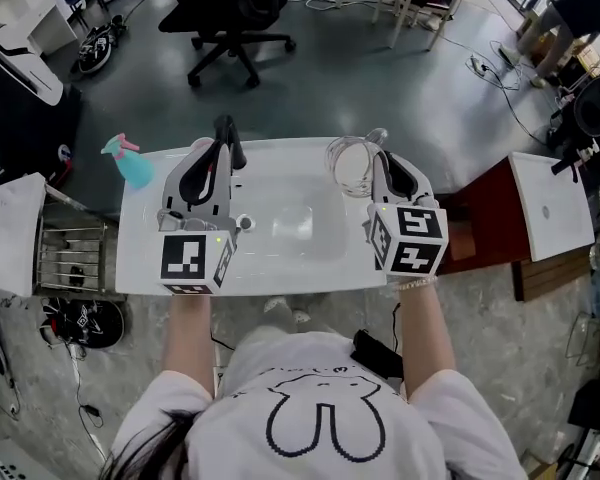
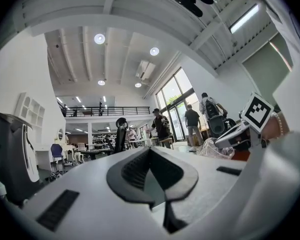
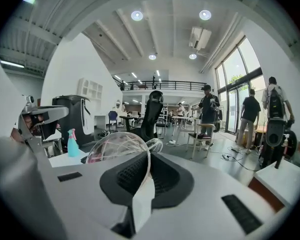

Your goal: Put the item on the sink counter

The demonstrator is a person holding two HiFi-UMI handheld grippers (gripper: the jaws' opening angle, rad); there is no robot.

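Clear container (image 3: 115,146) rim pinched between nearly closed right tongs (image 3: 148,160).

Smooth glossy white sink worktop (image 1: 270,273). Clear glossy round container (image 1: 352,166), glass or plastic unclear. Matt teal plastic spray bottle (image 1: 132,165). Bare metal wire rack (image 1: 70,253). Matt black ribbed pads (image 3: 132,176) on grey matt plastic right tongs (image 3: 149,156). Polished grey floor (image 1: 380,78).

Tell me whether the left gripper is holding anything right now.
No, the left gripper has its jaws together with nothing between them, while the right gripper pinches the rim of the clear container.
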